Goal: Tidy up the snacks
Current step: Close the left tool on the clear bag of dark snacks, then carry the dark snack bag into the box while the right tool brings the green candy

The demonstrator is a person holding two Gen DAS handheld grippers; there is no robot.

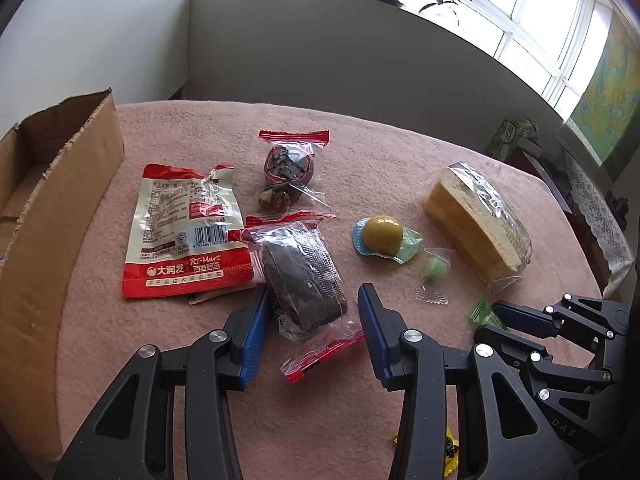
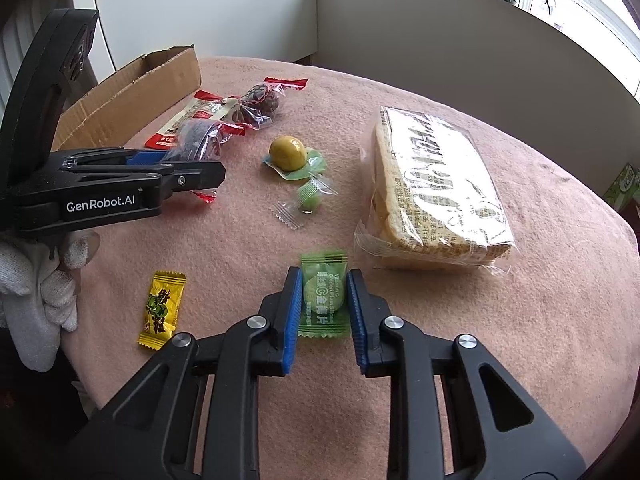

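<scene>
Lower centre of the right wrist view, the right gripper [image 2: 323,304] is pinching a green plum candy [image 2: 323,294]; the left gripper [image 1: 314,312] is straddling a dark cake packet [image 1: 302,276], apparently bound for the cardboard box [image 1: 60,200] at left

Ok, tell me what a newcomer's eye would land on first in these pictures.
First, the right gripper, low and centre in its own view, shut on a green candy packet on the pink cloth. Next, the left gripper straddling a dark cake in a clear red-ended wrapper, with a gap showing on one side. Then the big wrapped sponge cake to the right and the open cardboard box at the left edge.
</scene>
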